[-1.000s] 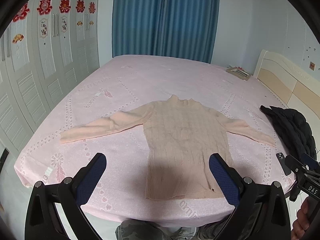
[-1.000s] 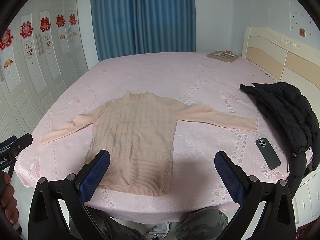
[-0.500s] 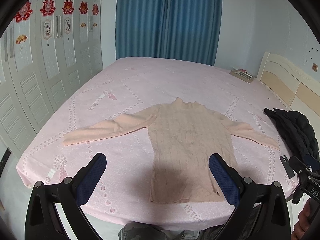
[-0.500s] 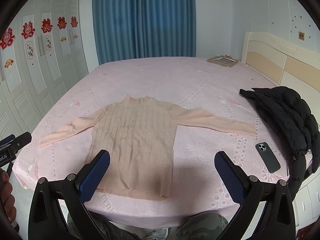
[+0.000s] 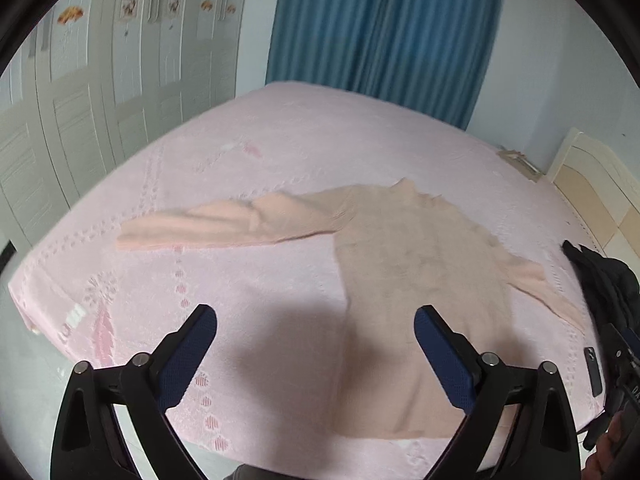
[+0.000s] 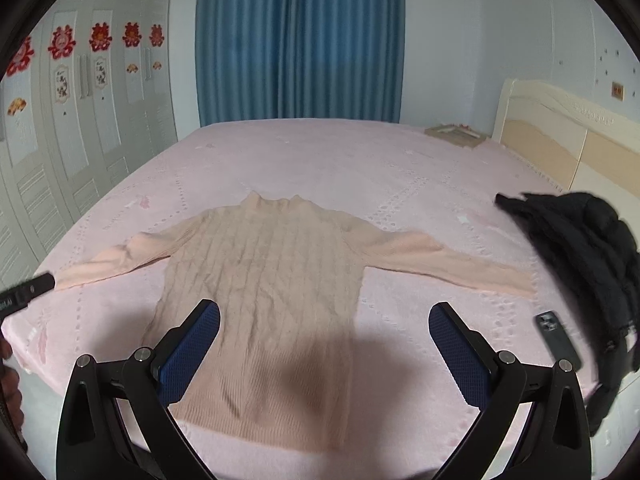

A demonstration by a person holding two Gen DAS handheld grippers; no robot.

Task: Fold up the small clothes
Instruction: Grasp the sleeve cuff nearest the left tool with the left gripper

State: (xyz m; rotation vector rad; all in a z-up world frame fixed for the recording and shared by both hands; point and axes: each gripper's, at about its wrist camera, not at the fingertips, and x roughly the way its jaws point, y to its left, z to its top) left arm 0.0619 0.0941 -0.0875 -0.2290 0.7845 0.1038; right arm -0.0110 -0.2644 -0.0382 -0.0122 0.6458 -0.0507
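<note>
The bed [image 6: 320,152] fills my view, its pink cover spread flat. On it lies the sweater [image 6: 276,280], face up, both sleeves stretched out sideways, hem toward me. A black jacket [image 6: 580,248] is heaped near the bed's right edge (a phone [image 6: 558,338] just beside it). My left gripper [image 5: 316,348] is closing slightly, nothing between its fingers; my right gripper [image 6: 325,344] stands wide, empty, above the hem.
</note>
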